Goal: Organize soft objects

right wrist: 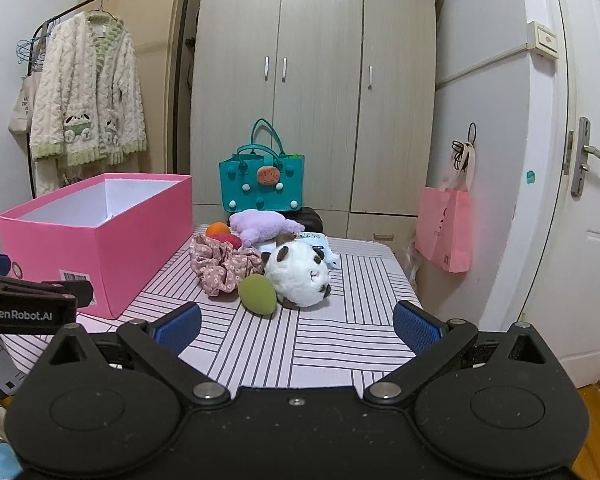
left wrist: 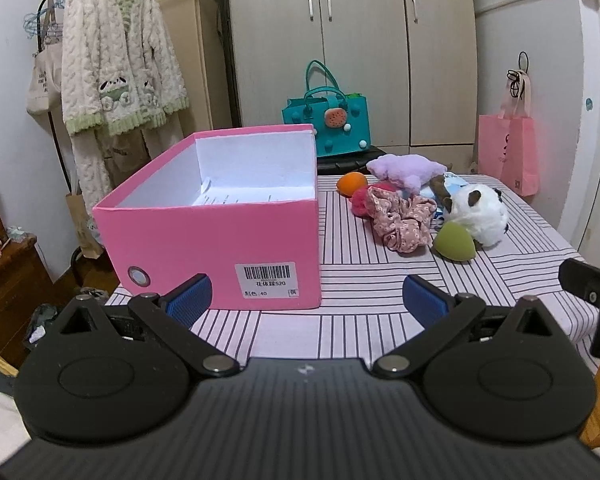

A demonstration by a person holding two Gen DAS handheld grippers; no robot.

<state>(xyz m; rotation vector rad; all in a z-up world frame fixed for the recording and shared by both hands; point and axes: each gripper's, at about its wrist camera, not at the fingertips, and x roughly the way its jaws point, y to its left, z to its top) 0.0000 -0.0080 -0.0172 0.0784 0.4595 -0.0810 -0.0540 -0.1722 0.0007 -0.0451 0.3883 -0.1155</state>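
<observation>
An open pink box (left wrist: 216,236) (right wrist: 96,236) stands on the left of the striped table, white inside with some paper at its bottom. To its right lies a heap of soft things: a white panda plush (left wrist: 480,212) (right wrist: 300,276), a green egg-shaped sponge (left wrist: 454,242) (right wrist: 257,294), a floral scrunchie (left wrist: 400,216) (right wrist: 224,266), a purple plush (left wrist: 408,168) (right wrist: 264,226), a red plush piece (left wrist: 362,200) and an orange ball (left wrist: 352,182) (right wrist: 218,229). My left gripper (left wrist: 308,300) hovers open at the table's near edge, in front of the box. My right gripper (right wrist: 298,326) is open too, short of the sponge and panda.
The striped tablecloth (left wrist: 364,280) (right wrist: 340,340) shows bare between grippers and heap. Behind the table stand a teal felt bag (left wrist: 328,120) (right wrist: 262,180) and a wardrobe (right wrist: 316,80). A pink shopping bag (right wrist: 446,228) hangs at the right; a fleece robe (left wrist: 120,68) hangs at the left.
</observation>
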